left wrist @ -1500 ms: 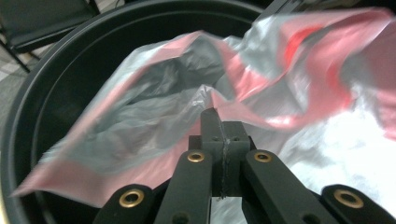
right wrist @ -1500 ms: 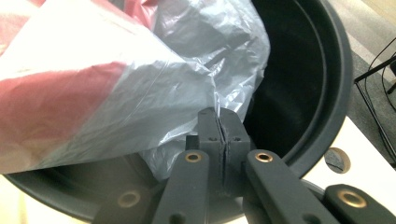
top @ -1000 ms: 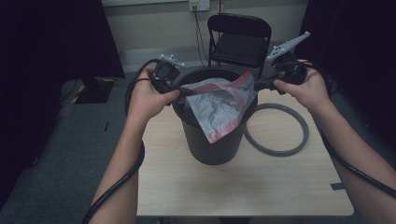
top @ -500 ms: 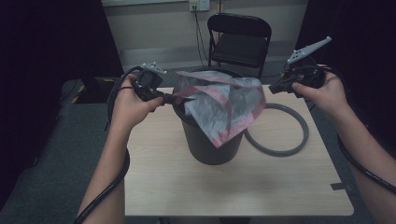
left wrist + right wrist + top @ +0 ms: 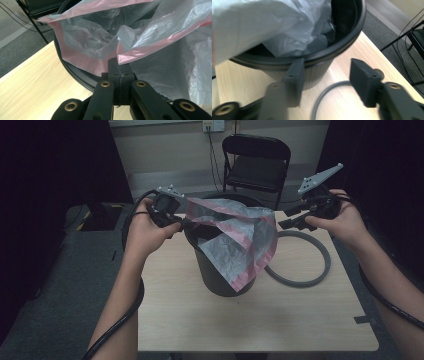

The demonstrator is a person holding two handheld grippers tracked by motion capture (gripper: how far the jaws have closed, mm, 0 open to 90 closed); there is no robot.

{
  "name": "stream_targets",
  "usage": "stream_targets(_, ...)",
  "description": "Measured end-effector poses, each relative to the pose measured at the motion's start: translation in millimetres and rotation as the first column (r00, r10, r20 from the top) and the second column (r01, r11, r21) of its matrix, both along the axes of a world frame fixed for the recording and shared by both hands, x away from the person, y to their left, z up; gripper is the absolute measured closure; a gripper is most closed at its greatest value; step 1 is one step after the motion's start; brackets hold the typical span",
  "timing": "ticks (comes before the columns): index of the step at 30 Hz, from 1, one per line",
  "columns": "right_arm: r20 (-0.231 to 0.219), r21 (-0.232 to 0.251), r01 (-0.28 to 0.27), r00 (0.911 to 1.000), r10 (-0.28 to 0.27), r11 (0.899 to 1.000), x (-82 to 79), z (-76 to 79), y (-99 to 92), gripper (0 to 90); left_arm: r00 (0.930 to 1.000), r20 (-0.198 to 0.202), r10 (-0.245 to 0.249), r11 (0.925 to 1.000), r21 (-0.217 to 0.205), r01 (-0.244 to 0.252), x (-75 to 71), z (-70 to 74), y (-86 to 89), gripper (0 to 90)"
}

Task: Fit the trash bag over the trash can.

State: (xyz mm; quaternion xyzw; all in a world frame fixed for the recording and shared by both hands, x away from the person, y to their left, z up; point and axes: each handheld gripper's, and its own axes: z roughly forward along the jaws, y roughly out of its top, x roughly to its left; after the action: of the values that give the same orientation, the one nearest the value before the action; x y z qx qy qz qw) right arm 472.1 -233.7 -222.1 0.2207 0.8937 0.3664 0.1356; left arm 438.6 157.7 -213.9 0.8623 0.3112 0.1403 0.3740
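Your left claw (image 5: 184,222) is clenched on the edge of the bag (image 5: 240,237): in the left gripper view the two jaws meet with the pink-bordered film pinched between them, directly above the near rim of the bin (image 5: 75,72). From that pinch the bag runs away from the left claw across the mouth of the bin (image 5: 220,275), part of it sagging inside and part draped down the outer wall on the side facing you. Your right claw (image 5: 295,222) is released; its jaws have just been opening, and in the right gripper view they stand apart with nothing between them. The bin rim lies just ahead of the right claw (image 5: 324,75) and slightly above its left jaw, with the bag (image 5: 274,27) beyond it. The grey ring (image 5: 305,265) lies flat on the counter (image 5: 200,320) below the right claw, just beside the bin. A chair (image 5: 257,167) stands beyond the counter, well apart from both claws.
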Motion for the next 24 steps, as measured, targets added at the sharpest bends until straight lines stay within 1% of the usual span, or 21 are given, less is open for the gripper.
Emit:
stream_targets(2, -0.005, 0.022, -0.023, 0.9997, 0.023, 0.999, -0.4, 1.8, 1.8, 43.3, 1.0, 0.0, 0.002, 1.0, -0.002, -0.002, 0.8, 0.3, -0.9, 90.0)
stream_targets(4, 0.001, 0.018, -0.019, 0.9998, 0.019, 1.0, -0.2, 3.9, 4.4, 37.7, 1.0, 0.001, 0.003, 1.0, -0.003, -0.003, 1.6, 0.8, -1.4, 90.0)
stream_targets(6, 0.008, 0.022, -0.027, 0.9996, 0.026, 0.999, 0.0, 6.0, 7.5, 37.1, 1.0, 0.001, 0.001, 1.0, -0.004, -0.001, 2.3, 0.8, -2.5, 90.0)
stream_targets(8, 0.013, 0.032, -0.037, 0.9993, 0.036, 0.999, 0.9, 7.8, 11.8, 31.9, 1.0, 0.0, -0.001, 1.0, -0.006, 0.001, 3.4, 1.0, -3.0, 90.0)
stream_targets(9, 0.005, 0.04, -0.035, 0.9994, 0.034, 0.999, 1.6, 8.7, 14.4, 28.6, 1.0, 0.0, 0.0, 1.0, -0.008, 0.0, 3.7, 1.0, -3.4, 90.0)
stream_targets(11, -0.005, 0.051, -0.043, 0.9991, 0.043, 0.998, 2.9, 10.2, 20.4, 27.7, 1.0, 0.0, -0.001, 0.9999, -0.01, 0.001, 4.4, 1.1, -4.1, 90.0)
stream_targets(14, 0.0, 0.041, -0.072, 0.9974, 0.072, 0.997, 3.2, 12.5, 31.2, 28.4, 1.0, 0.0, -0.005, 0.9999, -0.009, 0.005, 4.6, 0.9, -6.6, 90.0)
stream_targets(16, 0.002, 0.023, -0.094, 0.9956, 0.094, 0.995, 3.2, 13.6, 38.9, 33.9, 0.9999, 0.003, -0.011, 0.9999, -0.009, 0.011, 5.0, 0.9, -8.0, 90.0)
stream_targets(17, 0.002, 0.018, -0.109, 0.994, 0.109, 0.994, 3.0, 14.0, 42.6, 38.2, 0.9999, 0.001, -0.012, 0.9999, -0.011, 0.012, 5.2, 0.7, -8.6, 90.0)
stream_targets(18, -0.008, 0.011, -0.13, 0.9915, 0.13, 0.991, 3.1, 14.3, 46.1, 48.8, 0.9999, 0.002, -0.013, 0.9999, -0.009, 0.013, 5.6, 0.5, -9.0, 90.0)
stream_targets(19, -0.011, 0.005, -0.15, 0.9886, 0.15, 0.989, 2.8, 14.6, 49.3, 53.9, 0.9999, 0.003, -0.013, 0.9999, -0.009, 0.013, 5.8, 0.4, -9.1, 90.0)
stream_targets(20, -0.01, 0.0, -0.159, 0.9873, 0.159, 0.987, 2.7, 14.6, 52.7, 57.0, 0.9999, 0.004, -0.013, 0.9998, -0.011, 0.013, 6.1, 0.3, -9.2, 90.0)
stream_targets(21, -0.013, -0.003, -0.17, 0.9854, 0.17, 0.985, 3.0, 14.4, 55.7, 63.4, 0.9999, 0.003, -0.013, 0.9998, -0.012, 0.013, 5.8, 0.4, -9.3, 90.0)
stream_targets(23, -0.037, -0.013, -0.197, 0.9798, 0.197, 0.98, 2.9, 13.7, 60.6, 79.6, 0.9999, 0.008, -0.013, 0.9998, -0.014, 0.013, 5.2, 1.0, -9.1, 90.0)
stream_targets(24, -0.035, -0.027, -0.2, 0.9794, 0.199, 0.979, 2.8, 13.4, 62.7, 83.4, 0.9999, 0.008, -0.014, 0.9998, -0.014, 0.015, 4.9, 1.2, -8.8, 90.0)
